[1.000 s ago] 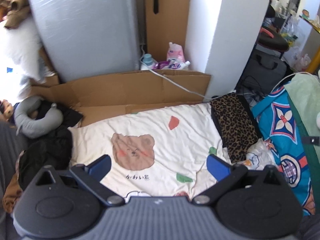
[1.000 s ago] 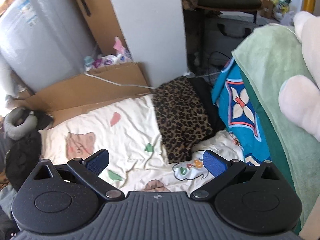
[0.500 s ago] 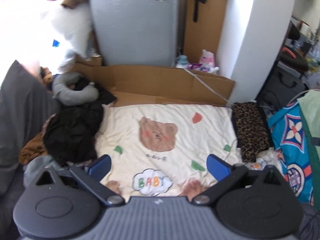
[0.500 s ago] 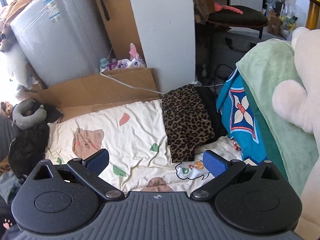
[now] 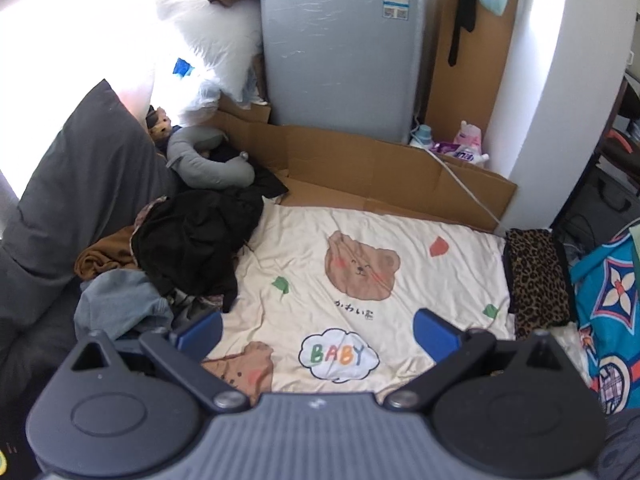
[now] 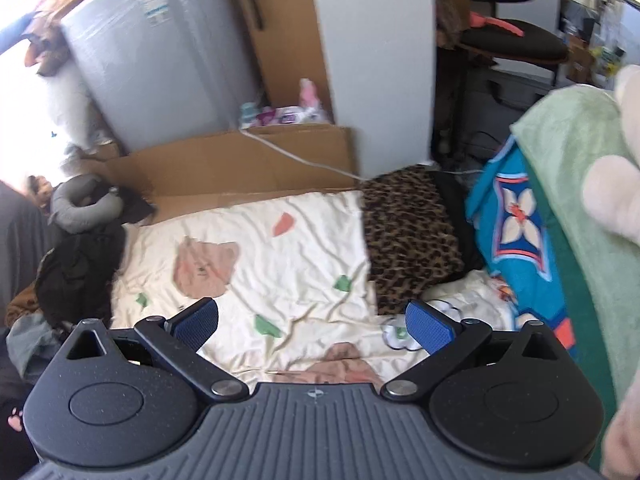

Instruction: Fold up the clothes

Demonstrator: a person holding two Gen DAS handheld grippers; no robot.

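Note:
A heap of unfolded clothes lies at the left of a cream bear-print sheet [image 5: 372,240]: a black garment [image 5: 196,240], a blue-grey one [image 5: 120,304] and a brown one [image 5: 100,258]. A folded leopard-print garment [image 5: 538,276] rests at the sheet's right edge. My left gripper [image 5: 318,330] hovers open above the sheet's near part with nothing between its fingers. In the right wrist view the sheet [image 6: 260,248] spreads ahead, the leopard-print garment [image 6: 408,232] lies on its right, the black heap [image 6: 76,272] on its left. My right gripper [image 6: 312,324] is open and holds nothing.
A grey appliance [image 5: 340,44] and flattened cardboard [image 5: 380,168] stand behind the sheet. A grey neck pillow [image 5: 208,160] and a dark cushion [image 5: 80,184] sit at the left. A blue patterned blanket [image 6: 516,236], green blanket [image 6: 580,184] and plush toy [image 6: 616,192] rise at the right.
The left gripper has drawn back and swung left, bringing the clothes heap and cushion into view. The right gripper tilted slightly. Both stayed open.

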